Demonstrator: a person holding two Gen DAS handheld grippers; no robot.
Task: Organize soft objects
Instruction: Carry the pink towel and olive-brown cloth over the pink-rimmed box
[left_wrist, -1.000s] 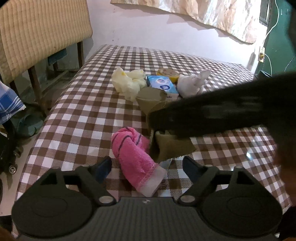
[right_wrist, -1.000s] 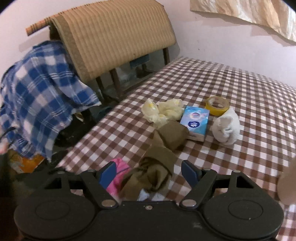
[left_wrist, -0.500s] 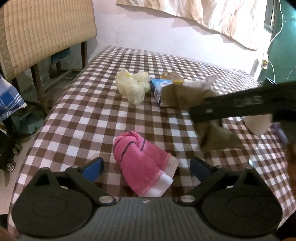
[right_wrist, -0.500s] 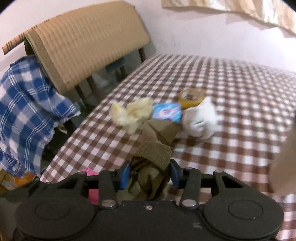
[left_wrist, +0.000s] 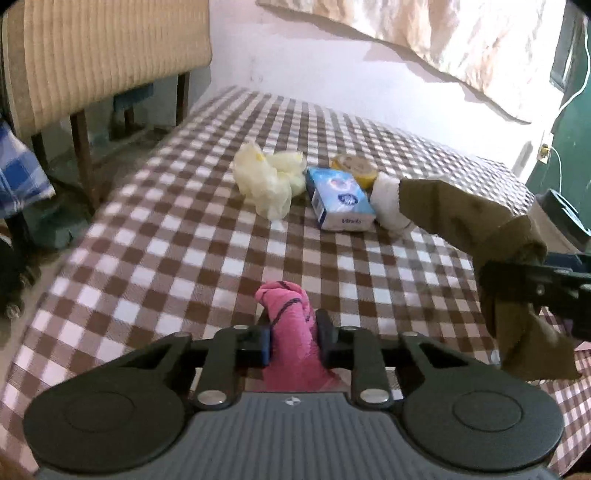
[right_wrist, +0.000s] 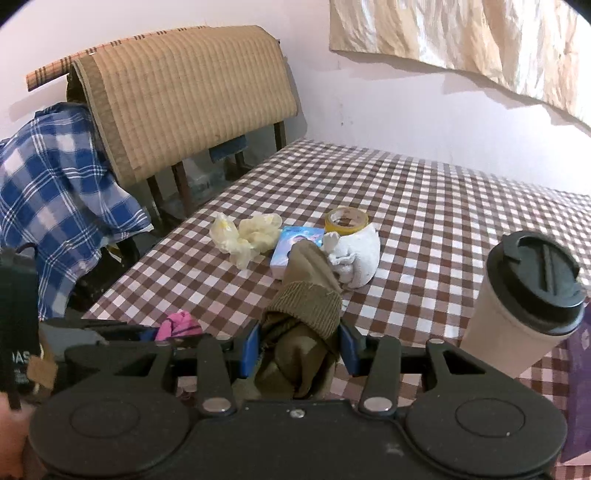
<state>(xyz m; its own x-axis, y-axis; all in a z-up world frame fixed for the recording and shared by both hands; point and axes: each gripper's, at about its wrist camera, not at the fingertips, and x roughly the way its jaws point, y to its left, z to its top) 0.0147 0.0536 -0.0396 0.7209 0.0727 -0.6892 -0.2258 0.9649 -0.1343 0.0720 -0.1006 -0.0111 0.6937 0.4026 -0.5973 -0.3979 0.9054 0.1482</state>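
Your left gripper (left_wrist: 291, 343) is clamped on the pink towel roll (left_wrist: 290, 332), its long axis pointing away. Your right gripper (right_wrist: 299, 347) pinches the olive sock (right_wrist: 303, 314), held up right of it, near the far pile.

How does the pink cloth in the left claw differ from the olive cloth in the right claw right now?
The pink cloth is a compact roll lying on the checked tablecloth; the olive cloth is longer, loose, and lifted clear of it, hanging both sides of the claw. The pink cloth has a dark stripe; the olive cloth has a ribbed cuff. Shared: each is clamped, pink in the left claw, olive in the right claw.
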